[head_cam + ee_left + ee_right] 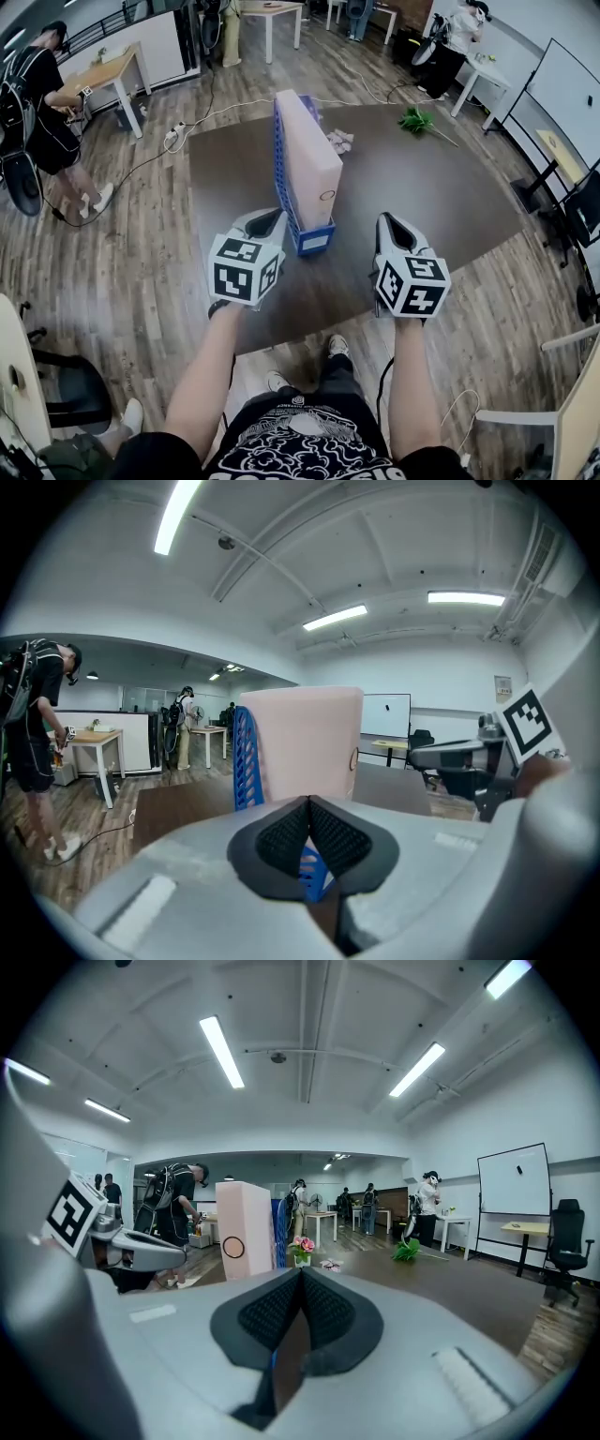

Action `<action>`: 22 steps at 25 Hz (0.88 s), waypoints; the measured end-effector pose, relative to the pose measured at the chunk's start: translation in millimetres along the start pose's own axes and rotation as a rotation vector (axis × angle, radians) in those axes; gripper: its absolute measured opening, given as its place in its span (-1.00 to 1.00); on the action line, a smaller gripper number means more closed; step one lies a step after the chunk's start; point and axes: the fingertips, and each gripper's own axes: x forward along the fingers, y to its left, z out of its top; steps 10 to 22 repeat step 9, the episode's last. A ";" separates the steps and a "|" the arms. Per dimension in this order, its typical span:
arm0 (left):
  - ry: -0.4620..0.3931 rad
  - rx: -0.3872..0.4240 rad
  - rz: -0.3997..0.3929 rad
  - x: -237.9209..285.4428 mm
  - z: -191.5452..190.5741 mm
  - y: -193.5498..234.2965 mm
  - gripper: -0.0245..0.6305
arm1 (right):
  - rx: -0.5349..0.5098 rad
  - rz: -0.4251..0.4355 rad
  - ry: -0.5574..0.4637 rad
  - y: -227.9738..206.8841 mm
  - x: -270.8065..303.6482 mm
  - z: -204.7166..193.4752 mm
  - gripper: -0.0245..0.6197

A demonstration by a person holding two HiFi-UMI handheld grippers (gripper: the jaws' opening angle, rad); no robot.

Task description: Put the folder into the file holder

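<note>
A pink folder [309,159] stands upright inside the blue file holder [282,178] on the dark brown table [422,206]. My left gripper [266,223] is just left of the holder's near end. It is shut, its pads meeting with nothing between them. The right gripper [390,225] hovers to the right of the holder, apart from it, shut and empty. In the left gripper view the folder [305,742] and holder [243,761] rise just beyond my shut left gripper [308,806]. In the right gripper view the folder [243,1232] stands to the left, beyond the shut right gripper [300,1277].
A green plant sprig [418,120] and a small pink flower pot [338,141] lie on the table's far side. A person [42,103] stands at the far left by a desk [108,70]. A whiteboard [562,89] stands at the right. Cables run over the wooden floor.
</note>
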 end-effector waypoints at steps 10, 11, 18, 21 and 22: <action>0.008 0.006 -0.001 1.8 0.0 -3.0 -0.91 | -0.001 0.003 -0.001 -1.8 -0.7 2.4 -0.93; 0.008 0.006 -0.001 1.8 0.0 -3.0 -0.91 | -0.001 0.003 -0.001 -1.8 -0.7 2.4 -0.93; 0.008 0.006 -0.001 1.8 0.0 -3.0 -0.91 | -0.001 0.003 -0.001 -1.8 -0.7 2.4 -0.93; 0.008 0.006 -0.001 1.8 0.0 -3.0 -0.91 | -0.001 0.003 -0.001 -1.8 -0.7 2.4 -0.93; 0.008 0.006 -0.001 1.8 0.0 -3.0 -0.91 | -0.001 0.003 -0.001 -1.8 -0.7 2.4 -0.93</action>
